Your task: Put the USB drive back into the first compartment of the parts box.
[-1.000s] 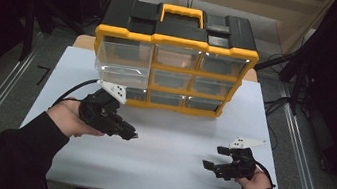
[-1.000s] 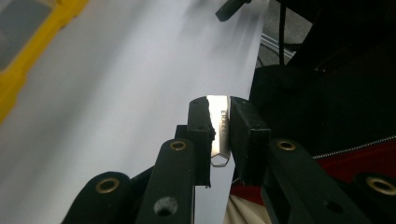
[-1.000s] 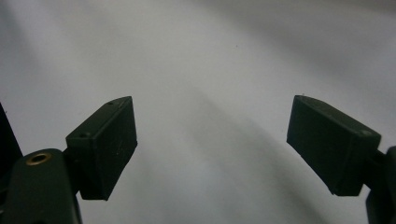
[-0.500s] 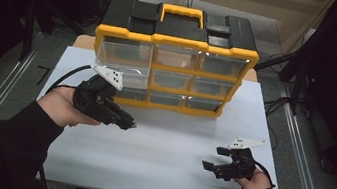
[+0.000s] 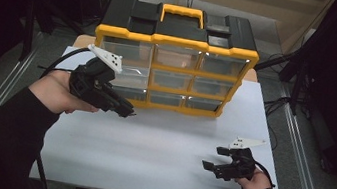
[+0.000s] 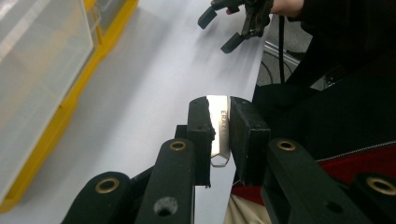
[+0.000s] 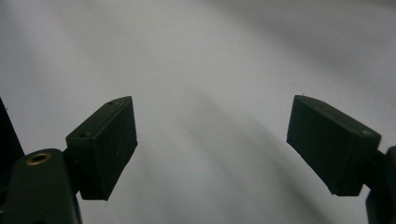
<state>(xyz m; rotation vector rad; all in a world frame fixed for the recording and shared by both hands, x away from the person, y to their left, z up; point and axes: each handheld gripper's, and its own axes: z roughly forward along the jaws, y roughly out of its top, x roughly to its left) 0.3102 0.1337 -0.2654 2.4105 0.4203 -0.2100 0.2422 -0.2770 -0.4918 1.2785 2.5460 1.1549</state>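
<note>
A: Start at the left. What is the left claw (image 5: 126, 112) doing?

B: It is held above the white table (image 5: 159, 143), in front of the lower left corner of the yellow and black drawer organizer (image 5: 174, 57). The person's left hand (image 5: 53, 90) carries it, with its tips pointing toward the middle of the table.

A: Is it together or apart?

B: Clamped. In the left gripper view its two black pads are pressed on a thin, shiny metal piece (image 6: 219, 133). The strip stands upright between them, with engraved letters along it and a small hexagonal hole at its lower end.

A: So the metal piece is off the table?

B: Yes, it sits in the grip, raised above the sheet, just beside the organizer's yellow base.

A: And the organizer itself?

B: It stands upright at the far edge of the table, with a yellow handle (image 5: 182, 13) on its black top and three rows of clear drawers facing the person. All drawers look pushed in. I cannot tell what they hold.

A: Move right.

B: The right claw (image 5: 212, 158) lies low near the front right corner of the table, in the person's right hand (image 5: 257, 181), well apart from the left one.

A: Its state?

B: Apart. The right gripper view shows the two pads spread wide over bare white table, with nothing between them.
</note>
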